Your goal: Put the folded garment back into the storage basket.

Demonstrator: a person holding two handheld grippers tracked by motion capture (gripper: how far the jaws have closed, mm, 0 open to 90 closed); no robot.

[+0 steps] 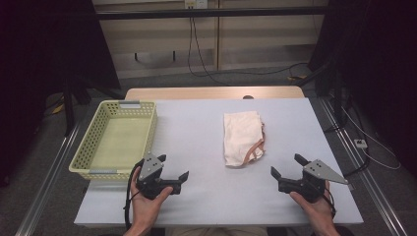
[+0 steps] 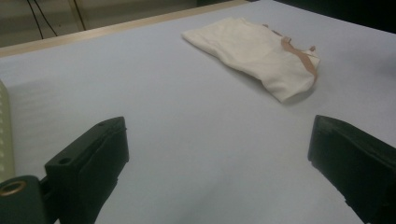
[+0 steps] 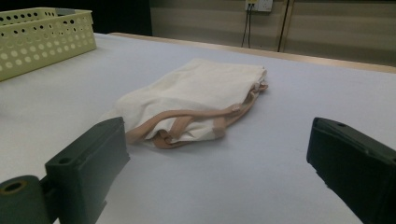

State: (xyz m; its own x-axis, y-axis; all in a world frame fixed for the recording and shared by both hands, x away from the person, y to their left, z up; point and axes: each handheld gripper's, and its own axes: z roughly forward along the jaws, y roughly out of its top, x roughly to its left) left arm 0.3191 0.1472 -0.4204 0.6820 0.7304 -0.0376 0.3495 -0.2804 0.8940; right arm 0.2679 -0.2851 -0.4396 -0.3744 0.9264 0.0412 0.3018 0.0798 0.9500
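Observation:
A folded cream cloth bag [image 1: 242, 138] with tan straps lies flat on the pale table, right of the middle. In the left gripper view the bag [image 2: 254, 51] lies far ahead to the right; in the right gripper view the bag [image 3: 196, 100] lies close ahead, straps toward the camera. My left gripper [image 1: 173, 169] rests near the front edge, left of the bag, jaws wide apart and empty. My right gripper [image 1: 286, 165] sits at the front right, below the bag, also open with nothing between its jaws.
A pale yellow perforated basket [image 1: 82, 156] stands empty at the table's left side, beside my left gripper; the basket [image 3: 44, 39] shows at the far left of the right gripper view. Cables hang behind the table's far wooden edge [image 1: 211, 92].

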